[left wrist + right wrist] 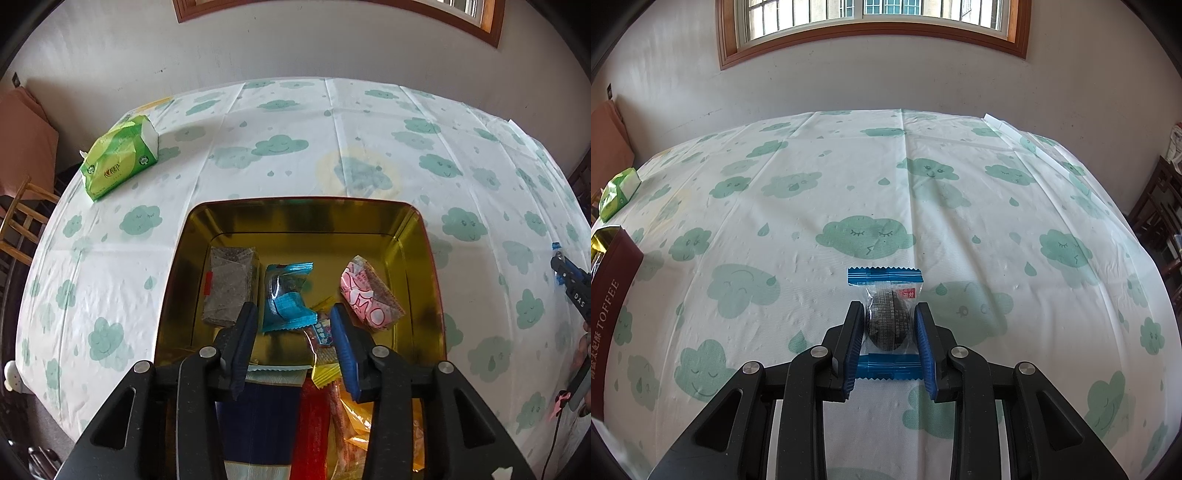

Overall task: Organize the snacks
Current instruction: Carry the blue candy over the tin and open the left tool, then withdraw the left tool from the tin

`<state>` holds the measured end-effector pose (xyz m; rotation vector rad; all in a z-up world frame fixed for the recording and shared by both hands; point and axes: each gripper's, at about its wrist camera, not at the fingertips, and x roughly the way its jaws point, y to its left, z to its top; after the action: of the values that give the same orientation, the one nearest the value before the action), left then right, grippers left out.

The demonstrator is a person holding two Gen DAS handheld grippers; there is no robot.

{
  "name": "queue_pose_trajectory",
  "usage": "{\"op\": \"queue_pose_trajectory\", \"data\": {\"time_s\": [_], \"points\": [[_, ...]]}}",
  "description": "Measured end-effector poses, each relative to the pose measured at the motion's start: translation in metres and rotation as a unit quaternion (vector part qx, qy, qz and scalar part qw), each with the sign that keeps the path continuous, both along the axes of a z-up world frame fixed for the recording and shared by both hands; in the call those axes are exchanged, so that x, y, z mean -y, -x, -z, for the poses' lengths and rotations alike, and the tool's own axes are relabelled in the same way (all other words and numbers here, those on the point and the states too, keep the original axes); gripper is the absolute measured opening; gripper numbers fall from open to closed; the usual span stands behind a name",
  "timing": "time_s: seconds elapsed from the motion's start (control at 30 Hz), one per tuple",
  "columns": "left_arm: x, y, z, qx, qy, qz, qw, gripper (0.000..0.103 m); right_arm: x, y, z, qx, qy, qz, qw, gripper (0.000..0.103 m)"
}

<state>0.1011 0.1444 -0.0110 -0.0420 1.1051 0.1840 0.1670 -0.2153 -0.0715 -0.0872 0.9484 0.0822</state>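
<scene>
right gripper (887, 325): closed on the blue-ended snack (885, 317), held well right of the gold tin (421, 236) | left gripper (293, 323): open, nothing held, above the tin | risk: snack could be dropped, because slippery wrapper was only lightly pinched.

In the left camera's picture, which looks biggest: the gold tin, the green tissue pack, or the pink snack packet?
1. Gold tin, clearly largest.
2. Green tissue pack.
3. Pink snack packet, though it sits nearer the camera, so its rank against the tissue pack is unsure.
</scene>
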Motion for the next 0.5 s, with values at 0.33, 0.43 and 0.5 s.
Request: {"op": "queue_pose_trajectory", "data": {"time_s": [0.33,0.43,0.5], "points": [[0.007,0.023,-0.018,0.031,-0.012,-0.007,0.9994,0.050,0.000,0.000,0.000,0.000,0.001,0.000,1.000,0.029],[0.005,0.031,-0.019,0.032,0.000,-0.017,0.9993,0.050,0.000,0.000,0.000,0.000,0.002,0.000,1.000,0.029],[0.004,0.038,-0.021,0.036,0.006,-0.024,0.9990,0.051,0.000,0.000,0.000,0.000,0.000,0.000,1.000,0.030]]}}
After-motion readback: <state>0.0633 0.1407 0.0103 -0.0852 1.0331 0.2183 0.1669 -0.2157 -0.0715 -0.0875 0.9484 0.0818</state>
